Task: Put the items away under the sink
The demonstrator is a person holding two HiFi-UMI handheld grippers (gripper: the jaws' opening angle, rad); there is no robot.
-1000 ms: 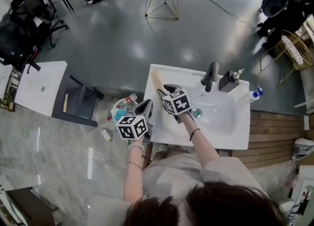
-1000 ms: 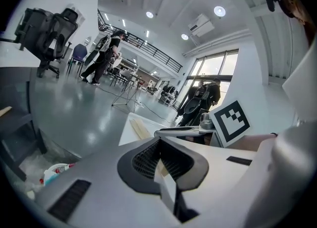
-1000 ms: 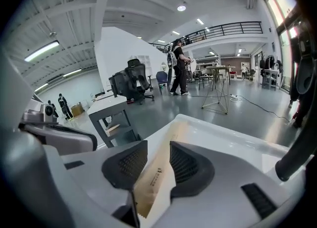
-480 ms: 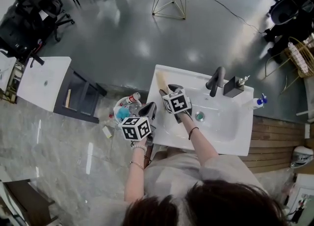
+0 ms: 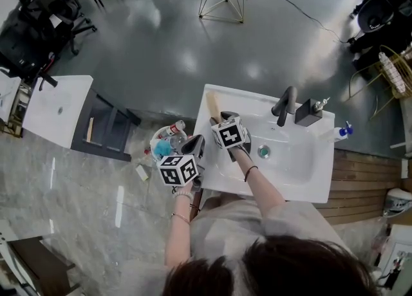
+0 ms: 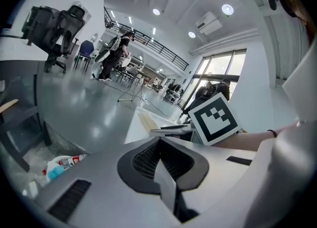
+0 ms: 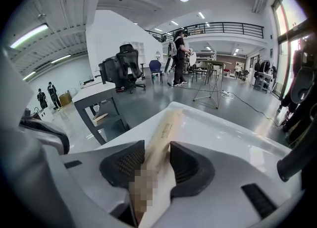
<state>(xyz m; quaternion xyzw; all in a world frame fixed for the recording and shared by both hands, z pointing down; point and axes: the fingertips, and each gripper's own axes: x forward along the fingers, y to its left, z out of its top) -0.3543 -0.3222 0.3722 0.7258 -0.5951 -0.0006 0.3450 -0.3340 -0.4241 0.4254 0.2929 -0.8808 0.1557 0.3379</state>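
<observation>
Black office chair far left on the grey floor, then a dark shelf unit. Next, down on the floor beside the sink, a white tub with bottles and something blue in it.

Over that tub's right edge is my left gripper. Its fingers are pressed together with nothing between them. It hangs off the counter's left side, apart from everything on it.

Now the white counter itself. A long beige pack lies flat along the left rim, and that's the item in play. My right gripper is down over its near end. These fingers have just been opening, and they stand parted, one on each side of the pack, close against its sides. I can't make out any squeeze on it, and the pack runs on past the fingertips toward the back corner.

Further right, a drain sits in the bowl. Behind it stands a black tap, then a black soap dispenser, and a blue-topped bottle at the far right edge.
</observation>
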